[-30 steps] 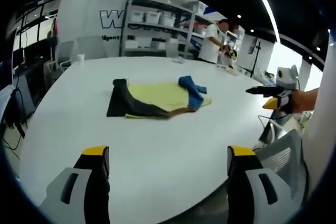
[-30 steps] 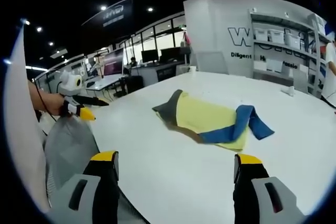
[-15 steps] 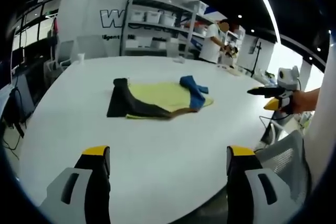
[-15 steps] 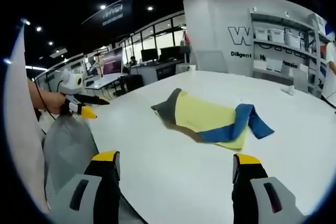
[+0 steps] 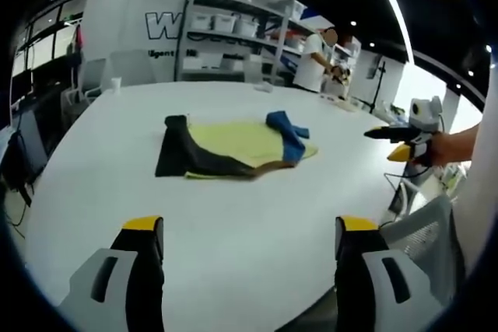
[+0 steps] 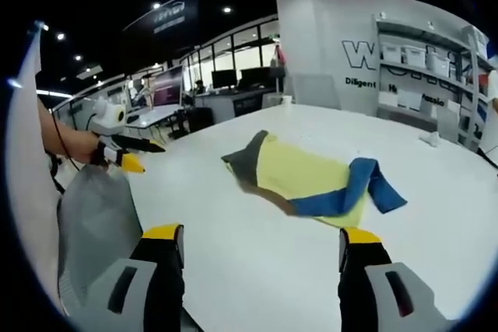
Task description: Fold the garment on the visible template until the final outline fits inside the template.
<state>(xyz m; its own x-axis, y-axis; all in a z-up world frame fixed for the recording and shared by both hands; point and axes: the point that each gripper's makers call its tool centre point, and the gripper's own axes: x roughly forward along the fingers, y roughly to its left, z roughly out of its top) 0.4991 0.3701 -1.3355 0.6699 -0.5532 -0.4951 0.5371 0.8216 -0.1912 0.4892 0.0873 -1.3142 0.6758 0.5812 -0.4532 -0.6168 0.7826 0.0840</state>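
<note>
Left gripper view puts the garment [image 5: 233,147] just above the frame's centre, lying on a pale yellow template [image 5: 241,139] on the white table [image 5: 233,223]. The left gripper [image 5: 243,258] has its jaws wide apart at the bottom edge, holding nothing. At the right edge the right gripper [image 5: 398,144] hangs beyond the table rim; how far apart its jaws are cannot be told from here.

In the right gripper view the garment [image 6: 311,176] sits right of centre, its blue strip [image 6: 366,184] trailing off the template [image 6: 303,172] toward the right. That view's own jaws stand wide apart and empty.

The cloth looks thin, soft and limp, likely light and prone to sliding on the smooth top. A pinch at the loose blue end seems best.
</note>
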